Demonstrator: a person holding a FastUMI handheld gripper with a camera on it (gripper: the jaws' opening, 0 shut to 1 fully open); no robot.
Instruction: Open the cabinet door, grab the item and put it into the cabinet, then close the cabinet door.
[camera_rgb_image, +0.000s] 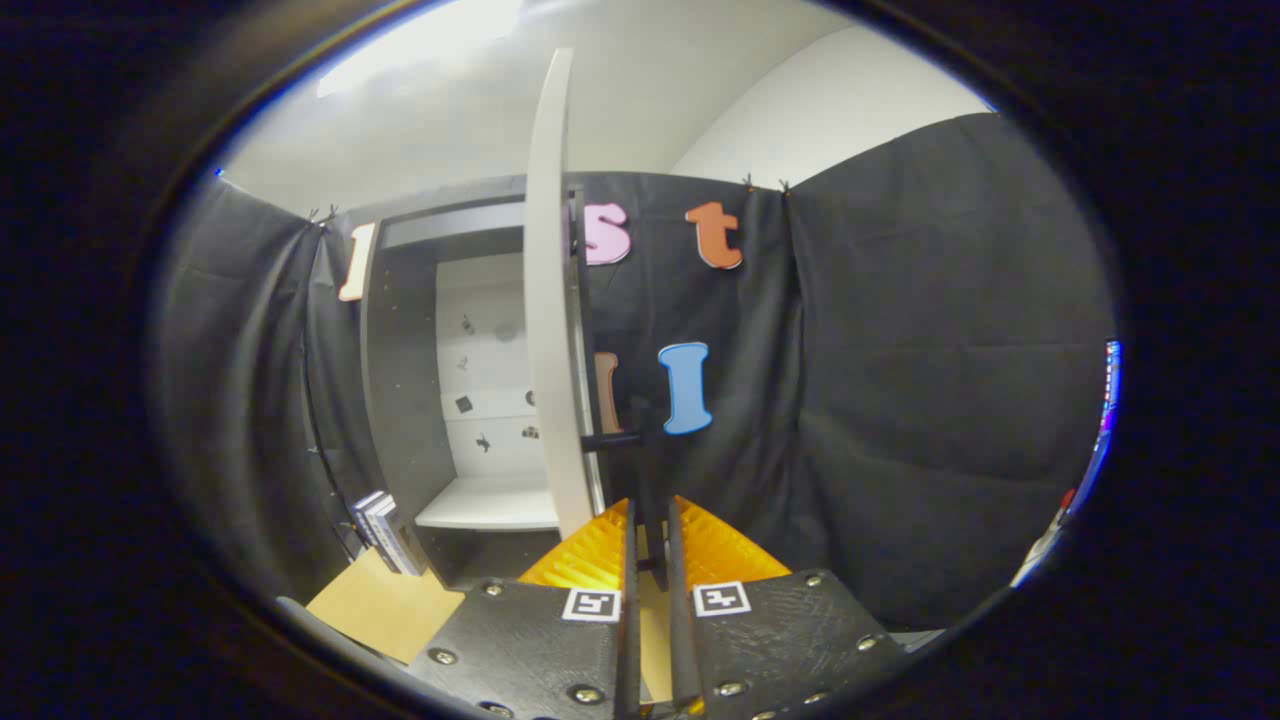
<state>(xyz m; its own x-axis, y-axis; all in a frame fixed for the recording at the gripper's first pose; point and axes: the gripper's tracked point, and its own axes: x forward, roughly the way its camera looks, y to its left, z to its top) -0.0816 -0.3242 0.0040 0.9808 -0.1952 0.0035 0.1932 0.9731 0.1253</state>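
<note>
- Black cloth walls surround a dark cabinet (405, 380) at centre left, its white door (550, 330) swung open edge-on.
- My gripper (652, 560) jaws pinch narrowly on the door's black bar handle (655, 540).

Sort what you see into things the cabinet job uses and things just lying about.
Job: cabinet, its open door, door handle gripped between the fingers, books beside the cabinet (maybe the item).
Lying about: wooden tabletop, screen.

Dim booth, bright ceiling glare overhead, fisheye bending at edges.
</note>
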